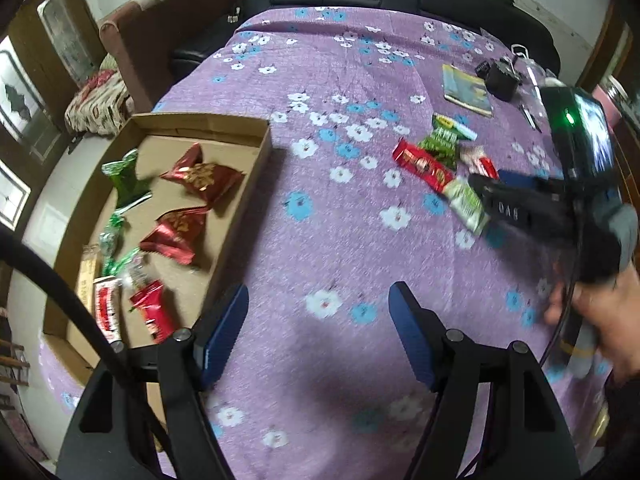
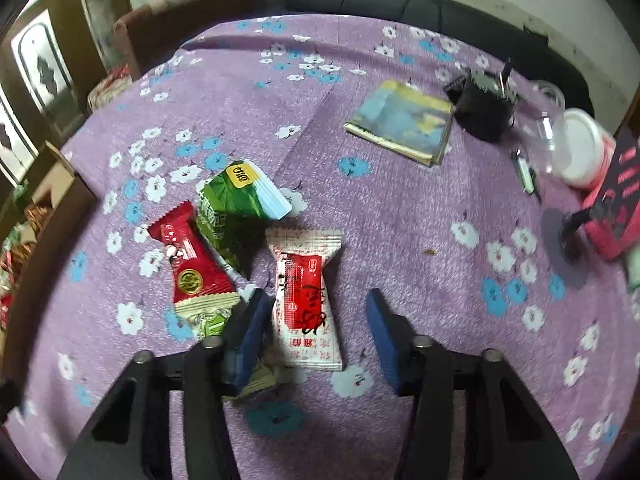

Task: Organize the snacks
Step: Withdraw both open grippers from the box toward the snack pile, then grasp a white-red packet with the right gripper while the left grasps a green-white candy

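The left gripper is held w/ jaws spread wide and nothing between them, just above the purple cloth at the bottom of its view. It is likely kept free for the next pick.

The cardboard box is seen at the left of that view. Red, green and white snack packs are already laid inside, so part of the sorting looks done.

In the right wrist view, the right gripper is set low over the loose pile, jaws still apart. The white-and-red packet is lying between them, touching the left pad, w/ a gap on the other side, so it is not pinched yet. The red packet and the green packet are left just beside it, center-left. A booklet is kept apart, upper right; prob. not a snack.
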Demonstrator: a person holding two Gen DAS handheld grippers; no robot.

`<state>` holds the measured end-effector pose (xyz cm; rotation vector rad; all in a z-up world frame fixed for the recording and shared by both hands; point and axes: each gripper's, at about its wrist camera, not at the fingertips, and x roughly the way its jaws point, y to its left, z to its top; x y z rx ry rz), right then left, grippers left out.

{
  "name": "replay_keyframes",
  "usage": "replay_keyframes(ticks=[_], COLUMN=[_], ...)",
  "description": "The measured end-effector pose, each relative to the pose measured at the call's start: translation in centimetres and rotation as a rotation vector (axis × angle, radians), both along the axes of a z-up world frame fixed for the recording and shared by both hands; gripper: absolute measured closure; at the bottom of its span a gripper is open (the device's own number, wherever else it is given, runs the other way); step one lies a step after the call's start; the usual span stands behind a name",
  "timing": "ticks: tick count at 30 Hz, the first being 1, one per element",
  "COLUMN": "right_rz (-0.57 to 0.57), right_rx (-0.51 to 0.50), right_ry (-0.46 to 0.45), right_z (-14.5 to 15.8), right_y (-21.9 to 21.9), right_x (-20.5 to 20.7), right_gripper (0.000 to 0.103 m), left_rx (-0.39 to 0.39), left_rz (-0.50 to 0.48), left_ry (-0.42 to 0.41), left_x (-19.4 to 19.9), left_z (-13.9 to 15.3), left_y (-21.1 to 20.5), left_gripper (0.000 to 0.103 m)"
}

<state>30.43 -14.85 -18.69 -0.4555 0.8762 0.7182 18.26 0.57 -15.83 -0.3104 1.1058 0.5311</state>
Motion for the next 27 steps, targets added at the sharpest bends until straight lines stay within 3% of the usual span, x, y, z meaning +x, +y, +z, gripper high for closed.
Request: replay_keyframes(ticks=[3, 10, 19, 24, 27], right_rz=[-0.008, -0.048, -0.033, -0.030, -0.022], right_rx=[-0.023, -0.014, 0.033, 0.078, 0.085], right_ry=[-0.040, -0.011, 0.022, 0.061, 0.062], right_z=[0.1, 0.1, 0.0, 0.0, 0.0], right_y=[-0.9, -6.4, -9.1, -9.4, -9.5], right_x=[-0.4, -0.1, -0.3, 0.3, 0.2], right_gripper=[0.081, 0.080, 0.080, 0.080, 0.080], left_rx=[-0.048, -0.222, -0.248, -0.247, -0.266], left_rz=[0.033, 0.132, 0.295, 0.334, 0.373], left_ry=[0.008, 0.022, 0.099, 0.113, 0.165], left_x=[2.1, 7.2, 12.4, 14.5, 15.3], left_z=[-0.5, -2.5, -5.4, -5.4, -6.5], left_y=[-0.1, -1.2, -2.3, -2.9, -3.5], left_gripper=[0.030, 0.030, 0.030, 0.029, 0.029])
